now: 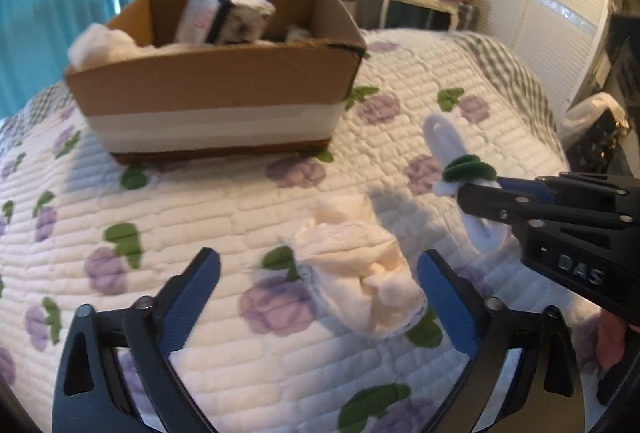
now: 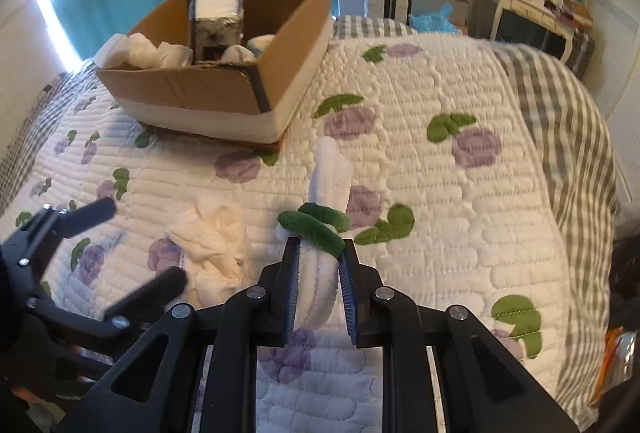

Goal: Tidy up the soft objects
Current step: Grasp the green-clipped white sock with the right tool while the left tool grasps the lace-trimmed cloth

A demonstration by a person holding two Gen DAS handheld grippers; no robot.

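A crumpled cream cloth (image 1: 360, 273) lies on the quilted bed, between the tips of my open left gripper (image 1: 320, 273); it also shows in the right wrist view (image 2: 212, 253). My right gripper (image 2: 318, 253) is shut on a white soft strip with a green band (image 2: 316, 225), held just above the quilt; it shows in the left wrist view (image 1: 460, 161) too. A cardboard box (image 1: 216, 81) stands farther back on the bed, holding white soft items and a tilted white pack (image 1: 224, 9).
The flowered quilt (image 1: 200, 213) covers the bed, with a grey checked blanket (image 2: 560, 113) at its far edge. A desk, mirror and monitor stand beyond the bed. Teal curtains hang behind the box (image 2: 224, 73).
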